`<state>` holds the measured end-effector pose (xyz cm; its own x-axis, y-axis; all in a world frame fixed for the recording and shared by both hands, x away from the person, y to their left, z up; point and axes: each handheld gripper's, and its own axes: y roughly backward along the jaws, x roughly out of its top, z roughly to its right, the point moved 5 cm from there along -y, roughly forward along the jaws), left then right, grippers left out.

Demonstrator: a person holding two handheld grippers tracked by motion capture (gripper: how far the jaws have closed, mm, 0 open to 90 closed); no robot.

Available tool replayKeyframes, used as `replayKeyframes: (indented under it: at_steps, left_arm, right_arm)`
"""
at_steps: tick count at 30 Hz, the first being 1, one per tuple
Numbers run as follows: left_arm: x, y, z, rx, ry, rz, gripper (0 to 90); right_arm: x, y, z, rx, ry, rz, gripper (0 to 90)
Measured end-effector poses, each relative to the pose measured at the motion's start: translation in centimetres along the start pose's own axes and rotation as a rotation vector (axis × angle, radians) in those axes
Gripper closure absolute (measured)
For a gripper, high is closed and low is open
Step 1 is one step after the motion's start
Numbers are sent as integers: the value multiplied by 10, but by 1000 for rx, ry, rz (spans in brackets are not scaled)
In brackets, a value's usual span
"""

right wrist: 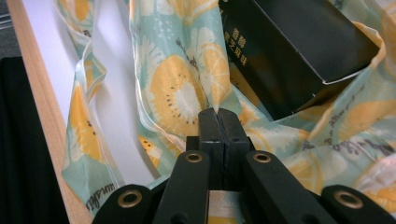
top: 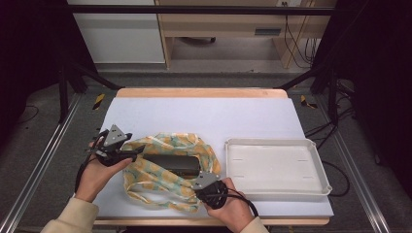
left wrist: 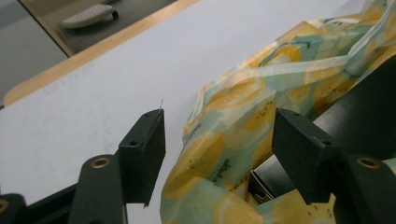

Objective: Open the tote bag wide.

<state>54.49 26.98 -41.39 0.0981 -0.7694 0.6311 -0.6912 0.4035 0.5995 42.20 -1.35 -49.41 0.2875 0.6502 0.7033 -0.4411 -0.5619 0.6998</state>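
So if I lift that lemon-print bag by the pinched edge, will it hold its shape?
Probably not. The bag lies crumpled in thin folds, so it should drape limply from the right claw. The box sits loose in the open mouth and may slide or tip out. The glossy fabric could slip in the pinch.

One lemon-print bag [top: 160,170], one black box [top: 174,164], one white tray [top: 275,166], and two tools.

Bright, even overhead light on the white table [top: 204,116], dark surroundings, soft shadows, slight close-up blur.
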Motion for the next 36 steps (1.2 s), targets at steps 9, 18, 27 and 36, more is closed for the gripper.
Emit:
replayKeyframes:
  at_steps: [9,18,27,36]
  left_arm:
    - [-8,-9,-5,-47,7,-78,668]
    - [-3,-17,-22,-37,-32,-99,900]
    - [11,-13,-19,34,62,-37,900]
    - [2,4,-4,-13,20,15,900]
  right_arm:
    - [0,1,1,5,7,0,900]
    - [-4,8,-1,33,27,-24,900]
    - [-8,15,-11,67,63,-43,900]
    - [4,28,15,7,-17,34,614]
